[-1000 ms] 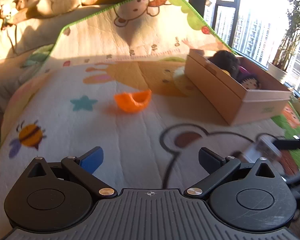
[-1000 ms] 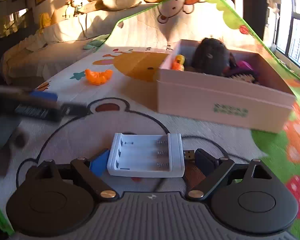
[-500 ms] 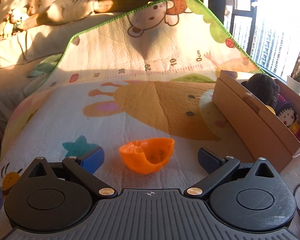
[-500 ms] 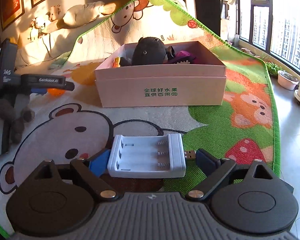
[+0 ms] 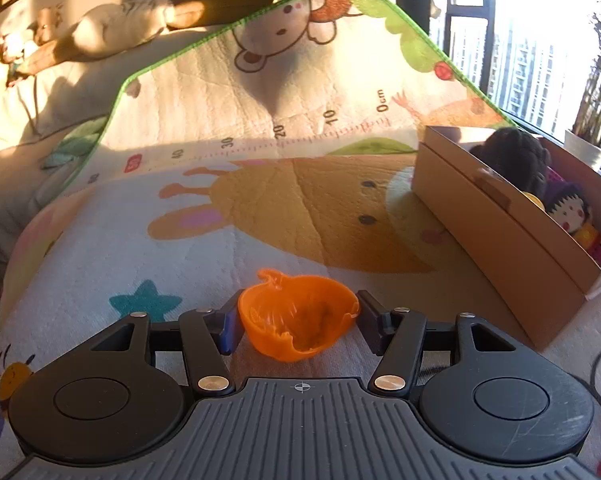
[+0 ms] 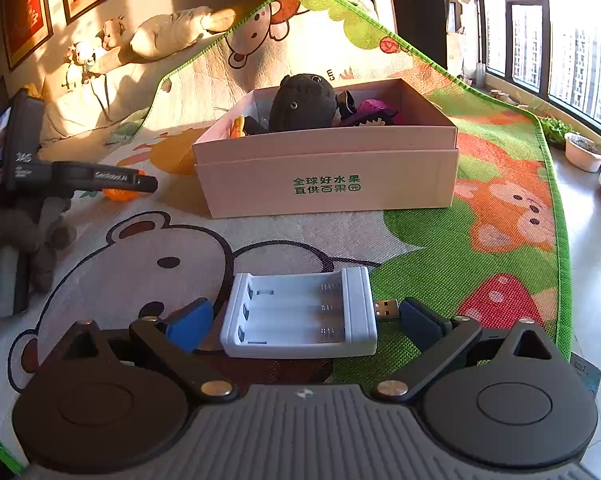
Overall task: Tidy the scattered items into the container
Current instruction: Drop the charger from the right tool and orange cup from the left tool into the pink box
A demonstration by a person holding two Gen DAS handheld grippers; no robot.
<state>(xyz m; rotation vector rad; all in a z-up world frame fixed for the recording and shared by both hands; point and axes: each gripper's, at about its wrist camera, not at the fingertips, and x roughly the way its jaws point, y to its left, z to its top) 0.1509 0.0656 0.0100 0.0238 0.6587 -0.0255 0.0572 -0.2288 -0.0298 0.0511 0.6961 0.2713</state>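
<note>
An orange plastic shell [image 5: 298, 322] lies on the play mat between the fingers of my left gripper [image 5: 298, 320], which have closed in to its sides; the left pad [image 5: 229, 326] touches it. My right gripper [image 6: 300, 318] holds a white battery charger [image 6: 300, 314] with a USB plug [image 6: 386, 309] above the mat. The cardboard box [image 6: 328, 176] stands ahead of it with a dark plush toy [image 6: 302, 102] and other toys inside. The box also shows at the right in the left wrist view [image 5: 500, 232].
The cartoon play mat [image 6: 480, 208] runs up over a sofa with plush animals [image 6: 172, 32]. The left gripper and hand show at the left of the right wrist view [image 6: 72, 178]. Tiled floor and plant pots [image 6: 584, 152] lie right of the mat by the windows.
My left gripper moved forward to the orange shell and its fingers closed in around it. My right gripper lifted the charger a little higher and squared up to the box.
</note>
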